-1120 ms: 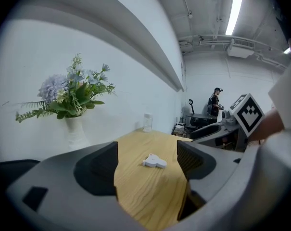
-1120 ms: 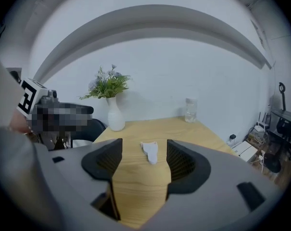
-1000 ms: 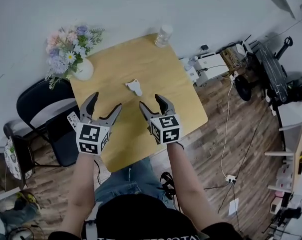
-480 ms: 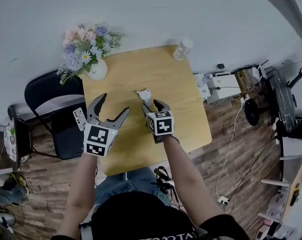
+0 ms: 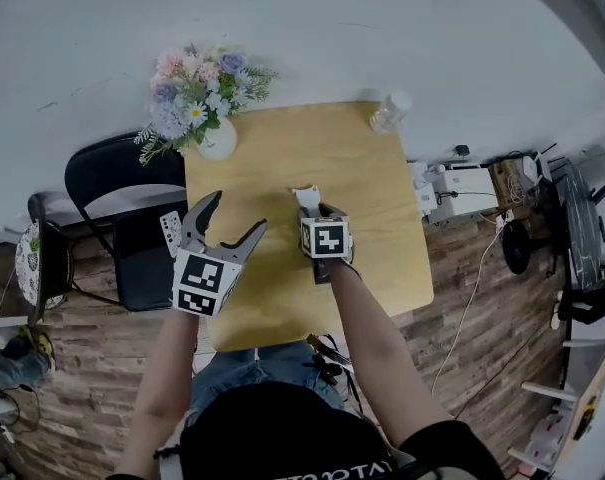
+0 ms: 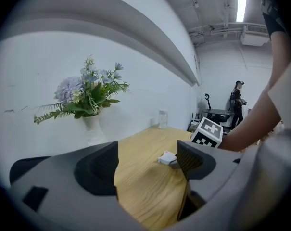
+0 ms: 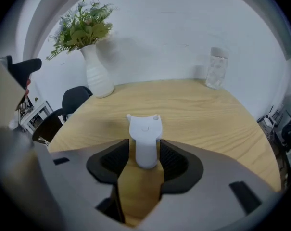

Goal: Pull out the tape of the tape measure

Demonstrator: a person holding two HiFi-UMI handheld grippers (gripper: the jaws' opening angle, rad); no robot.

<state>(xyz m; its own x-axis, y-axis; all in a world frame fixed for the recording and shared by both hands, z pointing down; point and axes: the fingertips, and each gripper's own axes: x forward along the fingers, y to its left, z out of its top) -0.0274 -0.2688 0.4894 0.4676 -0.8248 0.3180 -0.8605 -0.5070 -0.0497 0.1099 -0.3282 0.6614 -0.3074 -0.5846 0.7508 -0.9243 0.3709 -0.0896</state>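
A small white tape measure lies on the wooden table, a little behind its middle. My right gripper is down at the table, and its jaws are closing with the tape measure's narrow body between the pads; a thin gap still shows on the left side. My left gripper hangs open above the table's left part, with nothing between its fingers. From the left gripper view the tape measure lies just past the right jaw, beside the right gripper's marker cube.
A white vase of flowers stands at the table's back left corner, and a clear bottle at its back right. A black chair stands left of the table. A person stands far off in the room.
My right gripper has moved forward to the tape measure and narrowed its jaws around it. The left gripper has stayed open, keeping about the same place over the table.
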